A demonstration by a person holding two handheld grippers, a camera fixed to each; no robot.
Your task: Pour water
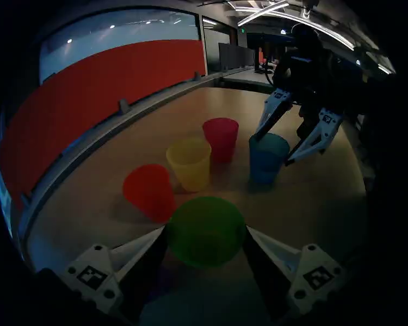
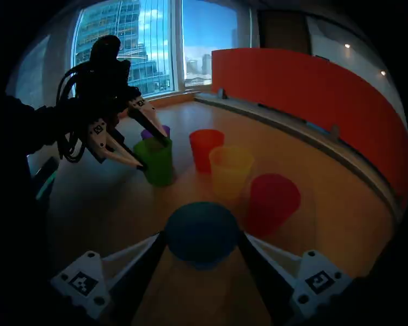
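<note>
**Both cups gripped**

My left gripper point(image 1: 205, 232) is clamped on the green cup point(image 1: 206, 223), low centre in the left gripper view. My right gripper point(image 2: 201, 236) is likewise closed on the blue cup point(image 2: 201, 228), low centre in the right gripper view. Farther up, mid-frame on the table point(image 1: 313, 206), stand an orange cup point(image 1: 148, 190), a yellow cup point(image 1: 189, 163) and a red cup point(image 1: 221, 138). I cannot tell whether any holds water.

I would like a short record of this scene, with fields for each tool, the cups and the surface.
left tool: fingers against both sides of the green cup
right tool: fingers against both sides of the blue cup
free cups: orange cup, yellow cup, red cup in a row between the held two; purple cup just behind the green one
surface: wooden table
water: cannot tell
</note>
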